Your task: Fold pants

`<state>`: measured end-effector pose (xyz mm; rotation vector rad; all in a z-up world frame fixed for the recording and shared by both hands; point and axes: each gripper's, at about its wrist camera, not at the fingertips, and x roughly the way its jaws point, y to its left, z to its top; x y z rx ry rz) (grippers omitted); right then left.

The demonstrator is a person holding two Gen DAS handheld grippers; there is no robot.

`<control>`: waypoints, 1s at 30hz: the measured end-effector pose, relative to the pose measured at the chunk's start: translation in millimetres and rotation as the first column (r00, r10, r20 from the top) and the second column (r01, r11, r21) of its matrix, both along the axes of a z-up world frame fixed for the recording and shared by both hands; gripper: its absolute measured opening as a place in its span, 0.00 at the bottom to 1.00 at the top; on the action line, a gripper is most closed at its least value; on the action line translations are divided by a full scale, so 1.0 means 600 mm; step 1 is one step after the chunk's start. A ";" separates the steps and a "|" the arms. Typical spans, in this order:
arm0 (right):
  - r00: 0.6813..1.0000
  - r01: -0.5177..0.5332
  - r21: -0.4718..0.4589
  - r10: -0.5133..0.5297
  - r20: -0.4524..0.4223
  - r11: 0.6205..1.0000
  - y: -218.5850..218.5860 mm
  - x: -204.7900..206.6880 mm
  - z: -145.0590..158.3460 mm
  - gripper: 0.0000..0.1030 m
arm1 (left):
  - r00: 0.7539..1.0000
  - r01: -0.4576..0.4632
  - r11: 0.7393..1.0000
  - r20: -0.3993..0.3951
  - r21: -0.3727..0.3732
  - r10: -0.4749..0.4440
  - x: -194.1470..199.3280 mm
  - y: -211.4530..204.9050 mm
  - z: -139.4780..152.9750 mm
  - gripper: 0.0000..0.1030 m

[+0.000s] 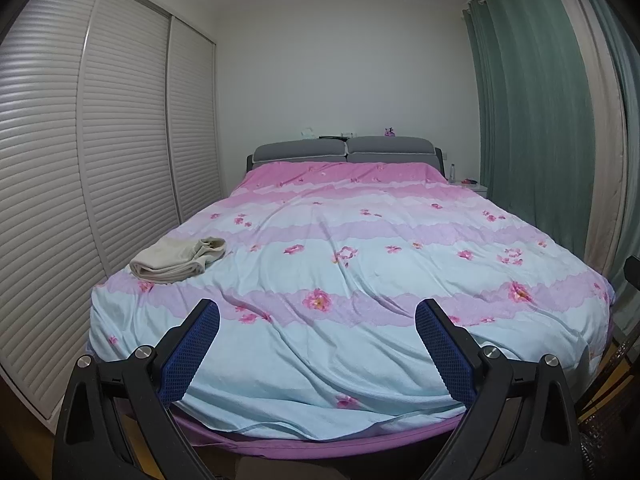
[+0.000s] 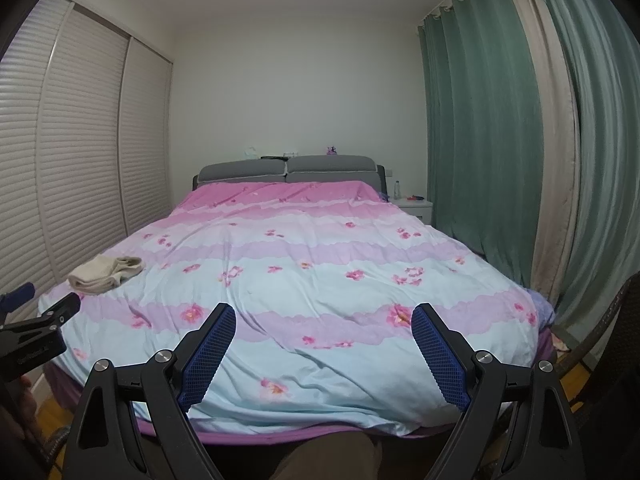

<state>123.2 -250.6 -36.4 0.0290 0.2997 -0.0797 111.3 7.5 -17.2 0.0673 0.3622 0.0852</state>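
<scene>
Beige pants [image 1: 180, 260] lie folded in a small bundle on the near left part of the bed [image 1: 360, 240], also seen in the right wrist view [image 2: 106, 274]. My left gripper [image 1: 318, 312] is open and empty, held above the foot of the bed, well to the right of the pants. My right gripper [image 2: 324, 316] is open and empty, also above the foot of the bed. The left gripper's body [image 2: 36, 328] shows at the left edge of the right wrist view.
The bed has a pink and light blue floral cover and a grey headboard [image 1: 344, 150]. White slatted wardrobe doors [image 1: 100, 160] stand close on the left. Green curtains [image 1: 532, 120] hang on the right, with a white nightstand [image 2: 416, 208] at the far right corner.
</scene>
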 end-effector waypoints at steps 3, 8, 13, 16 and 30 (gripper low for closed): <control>1.000 0.000 -0.001 0.000 0.000 1.000 0.001 -0.001 0.000 0.87 | 1.000 -0.001 1.000 -0.003 -0.005 0.001 0.000 0.001 0.000 0.97; 1.000 -0.001 -0.002 0.001 0.002 1.000 0.003 -0.002 0.001 0.87 | 1.000 0.001 1.000 -0.014 -0.012 -0.001 -0.001 0.000 0.000 0.97; 1.000 0.000 -0.003 0.000 0.007 1.000 0.007 -0.003 0.002 0.87 | 1.000 0.008 1.000 -0.012 -0.016 -0.008 -0.006 -0.003 0.001 0.97; 1.000 0.002 -0.003 -0.002 0.010 1.000 0.009 -0.004 0.005 0.87 | 1.000 0.014 1.000 -0.012 -0.015 -0.014 -0.009 -0.006 0.002 0.97; 1.000 0.009 -0.009 -0.009 0.020 1.000 0.013 -0.010 0.010 0.87 | 1.000 0.014 0.998 -0.017 0.056 -0.013 -0.010 -0.030 -0.006 0.97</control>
